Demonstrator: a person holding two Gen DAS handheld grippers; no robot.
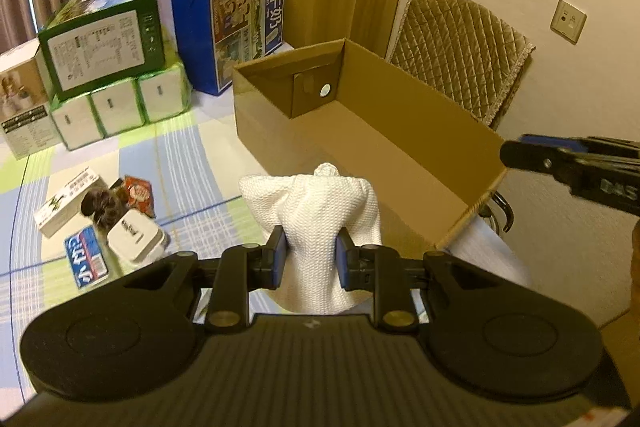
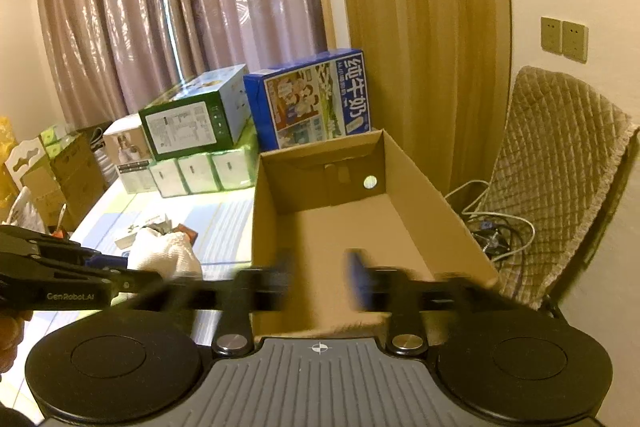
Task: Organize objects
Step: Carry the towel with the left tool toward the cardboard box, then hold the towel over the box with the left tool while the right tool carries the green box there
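My left gripper [image 1: 310, 247] is shut on a white knitted cloth [image 1: 316, 211], which hangs bunched between the blue pads just short of the near left corner of an open cardboard box [image 1: 404, 155]. The box's inside is bare. In the right wrist view the cloth [image 2: 168, 255] and the left gripper [image 2: 80, 279] sit left of the box [image 2: 360, 223]. My right gripper [image 2: 320, 267] is blurred and open, with nothing between its fingers, over the box's near end. It also shows in the left wrist view as the right gripper [image 1: 560, 163] beside the box's right rim.
Small items lie on the checked tablecloth at left: a white case [image 1: 136, 239], a blue packet [image 1: 86, 261], a white carton [image 1: 66, 201], a red packet [image 1: 140, 193]. Behind stand a green box [image 1: 104, 39], tissue packs [image 1: 116, 105] and a blue milk carton [image 1: 236, 27]. A quilted chair [image 2: 560, 167] and cables [image 2: 496, 227] are at right.
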